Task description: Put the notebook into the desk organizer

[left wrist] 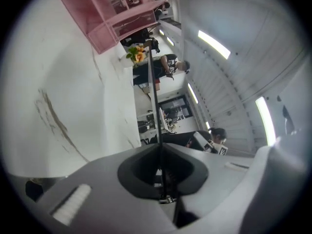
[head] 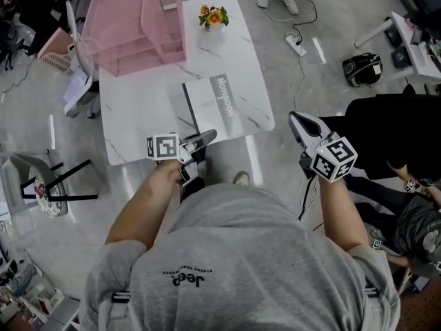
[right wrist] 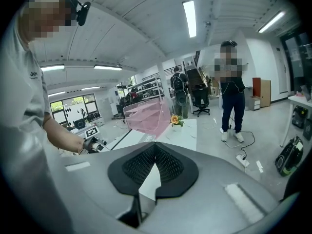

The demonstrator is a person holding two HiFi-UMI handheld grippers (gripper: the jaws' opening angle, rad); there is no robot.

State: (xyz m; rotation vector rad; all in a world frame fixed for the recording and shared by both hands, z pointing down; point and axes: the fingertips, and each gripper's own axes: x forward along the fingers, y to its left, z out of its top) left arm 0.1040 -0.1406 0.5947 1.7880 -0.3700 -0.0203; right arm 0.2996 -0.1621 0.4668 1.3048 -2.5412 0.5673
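Observation:
A grey notebook (head: 219,105) with a dark spine lies flat on the white marble table (head: 134,119). My left gripper (head: 205,137) is shut on its near edge. In the left gripper view the notebook (left wrist: 153,96) shows edge-on as a thin dark line that runs out from between the closed jaws of the left gripper (left wrist: 161,149). The pink desk organizer (head: 134,26) stands at the table's far left corner, also seen as the organizer (left wrist: 117,13) and the organizer (right wrist: 146,116). My right gripper (head: 299,123) hangs off the table's right side, shut and holding nothing; its pads meet in the right gripper (right wrist: 155,146) view.
A small pot of orange flowers (head: 213,17) stands at the table's far edge, right of the organizer. A power strip (head: 296,45) and a black bag (head: 362,69) lie on the floor to the right. A person (right wrist: 231,91) stands beyond the table. A chair (head: 41,185) is at left.

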